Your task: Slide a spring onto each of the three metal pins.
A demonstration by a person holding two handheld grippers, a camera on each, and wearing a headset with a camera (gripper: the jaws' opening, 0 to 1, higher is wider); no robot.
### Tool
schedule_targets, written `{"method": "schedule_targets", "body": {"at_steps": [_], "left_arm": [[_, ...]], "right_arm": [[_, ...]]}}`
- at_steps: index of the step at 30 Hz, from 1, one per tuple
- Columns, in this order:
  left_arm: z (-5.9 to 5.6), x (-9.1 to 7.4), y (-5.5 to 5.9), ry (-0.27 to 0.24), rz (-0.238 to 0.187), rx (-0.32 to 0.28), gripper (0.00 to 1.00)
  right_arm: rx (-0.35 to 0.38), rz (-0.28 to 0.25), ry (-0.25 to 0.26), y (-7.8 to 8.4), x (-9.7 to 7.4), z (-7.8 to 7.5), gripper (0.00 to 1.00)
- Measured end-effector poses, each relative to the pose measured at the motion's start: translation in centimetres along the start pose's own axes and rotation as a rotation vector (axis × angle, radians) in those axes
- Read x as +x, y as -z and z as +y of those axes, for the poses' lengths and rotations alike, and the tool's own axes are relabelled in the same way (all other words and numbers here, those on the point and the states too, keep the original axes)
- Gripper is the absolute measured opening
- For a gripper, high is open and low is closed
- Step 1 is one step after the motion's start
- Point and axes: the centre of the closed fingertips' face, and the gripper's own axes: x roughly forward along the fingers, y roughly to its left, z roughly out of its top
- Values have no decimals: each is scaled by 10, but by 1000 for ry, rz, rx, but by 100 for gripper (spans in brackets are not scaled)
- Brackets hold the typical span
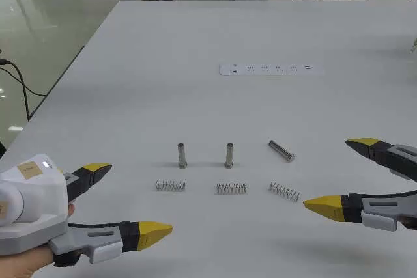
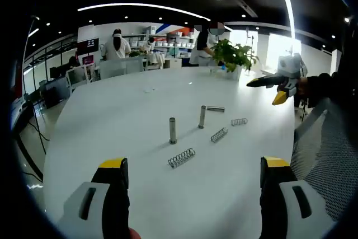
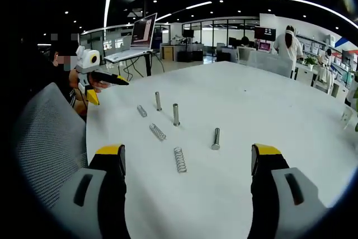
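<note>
the middle pin (image 1: 229, 155) stood upright on the white bench (image 1: 195, 37), its wider end down. to the left of the middle pin, well apart and level with it, the left pin (image 1: 182, 155) stood upright the same way. to the right of the middle pin, about as far off, the right pin (image 1: 281, 151) lay on its side at a slant, its wider end nearer the person.

three springs lay flat in a row on the person's side of the middle pin. the middle spring (image 1: 231, 188) lay just in front of that pin, near it but not touching. the left spring (image 1: 171, 186) lay to the left of the middle pin, in front of the left pin. the right spring (image 1: 285, 191) lay to the right, slanted, in front of the lying pin. no spring sat on any pin. beyond the middle pin, well apart across the bench, a white power strip (image 1: 267, 69) lay flat.

the left gripper (image 1: 130, 201) was held to the left of the middle pin and nearer the person, past the left spring. its jaws were spread wide with nothing between them, and its yellow tips pointed right. a hand (image 1: 26, 262) showed beneath it. the right gripper (image 1: 339, 172) was held to the right of the middle pin, past the right spring. its jaws were likewise spread and empty, and its tips pointed left toward the row. in each gripper view the pins and springs lay ahead between that gripper's own parted jaws, with the other gripper at the far end of the row.
</note>
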Motion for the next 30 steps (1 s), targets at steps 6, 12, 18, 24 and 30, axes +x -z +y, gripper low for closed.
{"method": "schedule_targets", "body": {"at_steps": [6,12,18,24,30], "left_arm": [[-2,2,1,6,5,0,97],[-2,3,1,7,7,-3,97],[0,3,1,6,7,-4,97],[-1,3,1,11,7,-6,97],[-1,4,1,11,9,-8,97]], "right_arm": [[1,1,-1,1,0,0,94],[3,6,-4,2,1,0,94],[4,10,-4,3,2,0,94],[8,12,-3,4,2,0,94],[9,16,-4,4,2,0,93]]}}
